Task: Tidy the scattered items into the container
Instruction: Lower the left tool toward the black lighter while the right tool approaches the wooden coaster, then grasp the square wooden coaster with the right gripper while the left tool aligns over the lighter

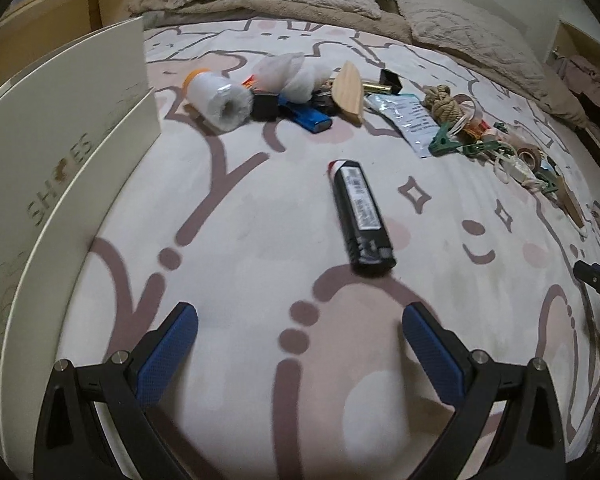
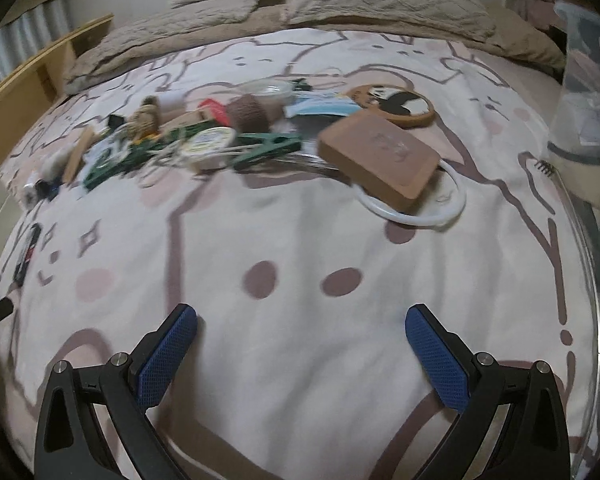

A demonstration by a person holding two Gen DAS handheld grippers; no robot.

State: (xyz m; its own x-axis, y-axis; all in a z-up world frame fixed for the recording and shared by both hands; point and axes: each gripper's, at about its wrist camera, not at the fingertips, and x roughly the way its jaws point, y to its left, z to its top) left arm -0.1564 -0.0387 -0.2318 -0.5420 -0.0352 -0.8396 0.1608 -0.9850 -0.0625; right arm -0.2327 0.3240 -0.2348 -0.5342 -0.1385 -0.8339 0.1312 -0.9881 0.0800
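Observation:
A black lighter point(image 1: 362, 217) lies alone on the patterned bedsheet, a short way ahead of my left gripper point(image 1: 300, 326), which is open and empty. Further back sit a white roll point(image 1: 219, 96), a blue lighter point(image 1: 310, 119), a wooden piece point(image 1: 349, 94) and green clothespins point(image 1: 456, 145). A white shoe box point(image 1: 40, 184) stands at the left edge. My right gripper point(image 2: 301, 328) is open and empty over bare sheet. Ahead of it lie a brown block point(image 2: 380, 156) on a white ring point(image 2: 428, 216), a green clothespin point(image 2: 270, 148) and a round embroidery hoop point(image 2: 394, 104).
Beige blankets and pillows point(image 2: 284, 12) cover the far end of the bed. A clear plastic container point(image 2: 588, 184) rises at the right edge of the right wrist view. A wooden bed frame point(image 2: 40, 64) runs along the left. The other gripper's tip point(image 1: 596, 280) shows at far right.

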